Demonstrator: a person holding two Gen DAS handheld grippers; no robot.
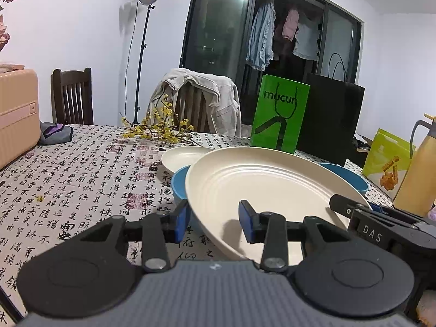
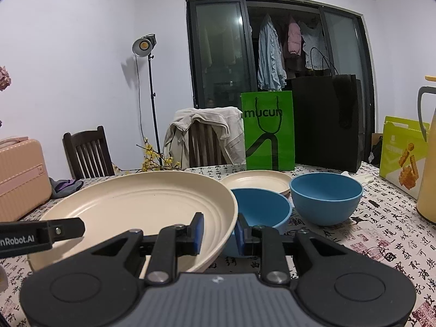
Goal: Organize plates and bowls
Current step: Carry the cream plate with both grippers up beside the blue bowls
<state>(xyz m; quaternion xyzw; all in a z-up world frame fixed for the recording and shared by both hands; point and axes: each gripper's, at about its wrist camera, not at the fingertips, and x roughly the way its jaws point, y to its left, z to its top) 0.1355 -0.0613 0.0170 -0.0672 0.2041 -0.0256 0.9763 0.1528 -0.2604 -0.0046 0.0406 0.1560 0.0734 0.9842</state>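
Observation:
A large cream plate [image 1: 261, 185] [image 2: 141, 204] is held tilted above the table between both grippers. My left gripper [image 1: 214, 222] straddles its left rim with the pads set apart, not pressed on it. My right gripper [image 2: 218, 234] has its jaws closed on the plate's right rim. A blue bowl [image 2: 259, 209] sits just behind the plate, also in the left wrist view [image 1: 178, 182]. A second blue bowl [image 2: 327, 199] stands to its right. A smaller cream plate [image 2: 256, 181] [image 1: 182, 156] lies behind them.
A green paper bag [image 2: 268, 133] and a black bag [image 2: 327, 125] stand at the table's far edge. A yellow jug [image 2: 429, 158] and a yellow-green box [image 2: 403, 152] are at the right. A pink suitcase [image 1: 16, 114], grey cloth [image 1: 55, 133] and yellow flowers [image 1: 160, 125] are at the left.

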